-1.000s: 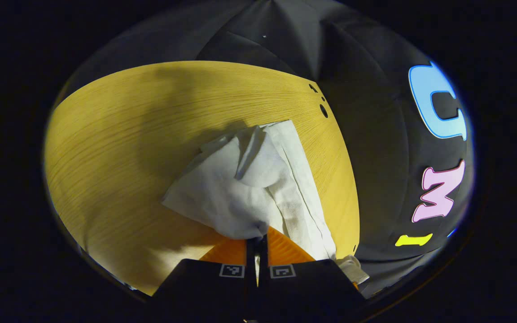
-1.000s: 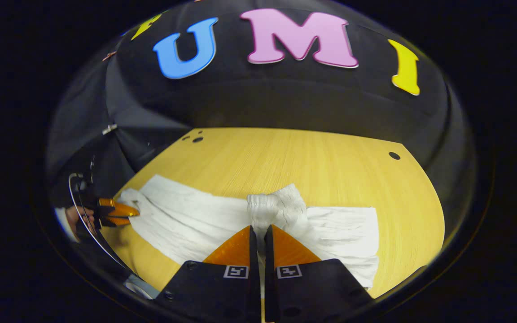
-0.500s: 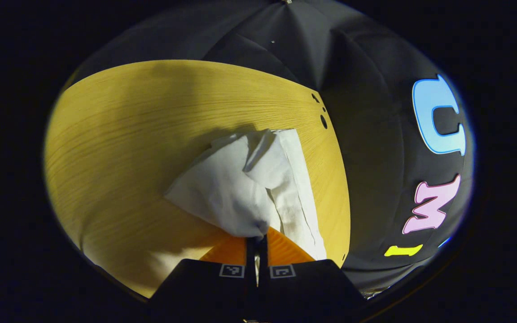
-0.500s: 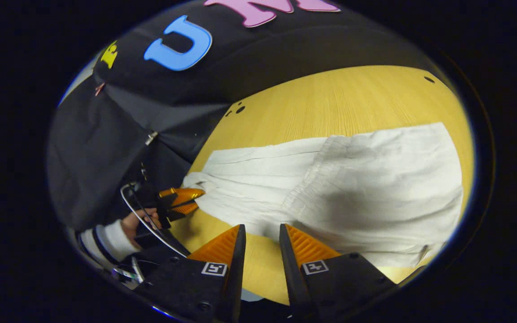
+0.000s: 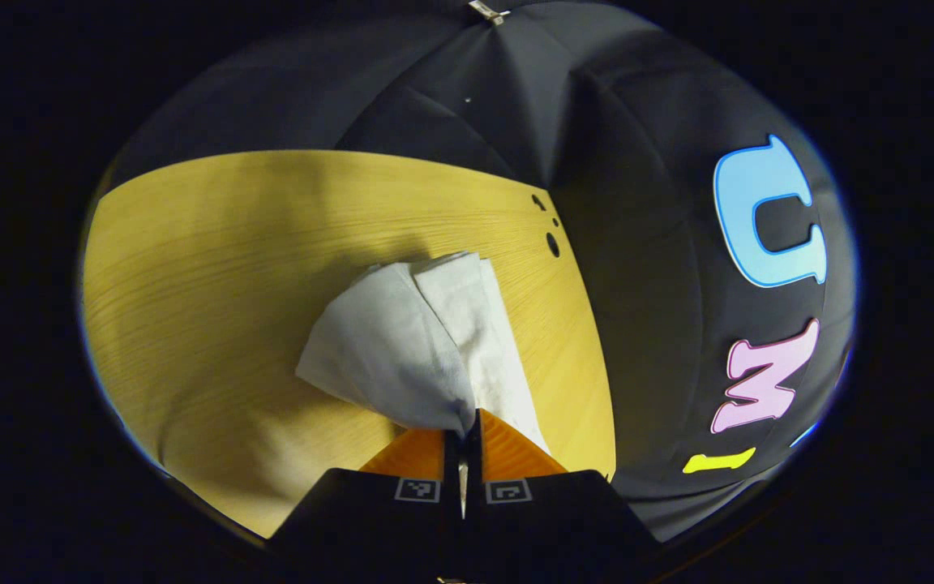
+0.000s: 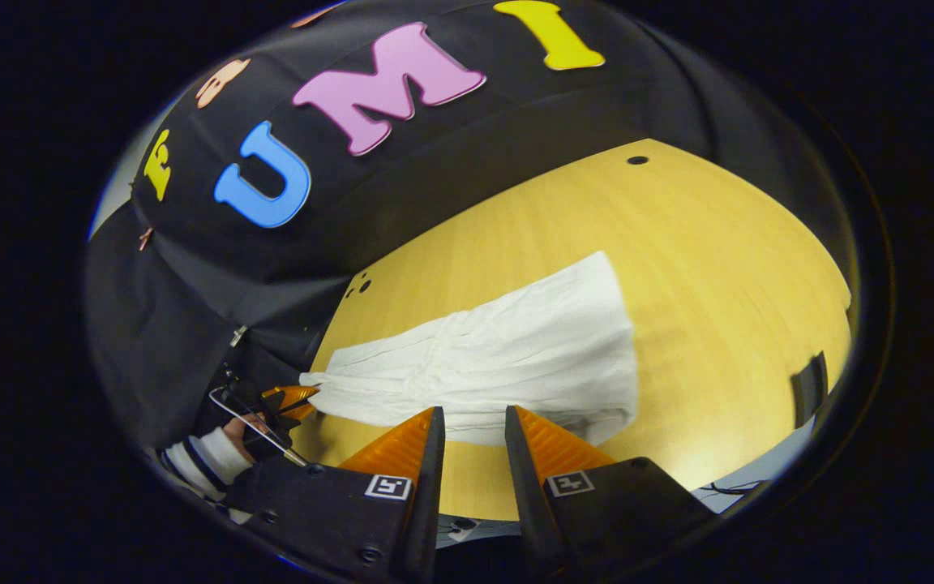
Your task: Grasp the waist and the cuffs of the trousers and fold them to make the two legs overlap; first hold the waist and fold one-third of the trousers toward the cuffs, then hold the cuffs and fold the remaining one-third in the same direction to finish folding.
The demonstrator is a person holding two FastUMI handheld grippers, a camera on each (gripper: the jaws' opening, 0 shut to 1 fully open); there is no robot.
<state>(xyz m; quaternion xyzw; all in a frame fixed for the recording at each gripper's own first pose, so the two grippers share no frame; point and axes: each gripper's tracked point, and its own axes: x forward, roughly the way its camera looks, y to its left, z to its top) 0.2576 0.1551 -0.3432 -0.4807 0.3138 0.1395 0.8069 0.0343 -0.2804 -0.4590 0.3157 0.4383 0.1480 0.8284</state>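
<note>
White, thin woven cloth is what we are working with: the trousers (image 6: 507,357) are lying on the wooden table (image 6: 710,268), stretched out long and narrow with the legs overlapping, one end broad and flat, the other tapering toward the table's edge nearest the booth wall. At that tapered end we are pinching the fabric with the left gripper (image 5: 463,434), its fingers pressed together on a gathered corner so the cloth is rising off the table in a small tent (the cuffs, we are guessing, since the end is narrow). We are also seeing this gripper (image 6: 295,399) from the right gripper view, gripping the trousers' tip, with a hand and striped sleeve (image 6: 206,458) behind it. The right gripper (image 6: 471,430) is hovering with its fingers spread, just beside the near long edge of the trousers and holding nothing. We are judging the cloth to be light, limp and prone to creasing, so it will sag and drag unless lifted from two points. We are thinking the right gripper should be taking the other corner of the end being folded, through all layers.
</note>
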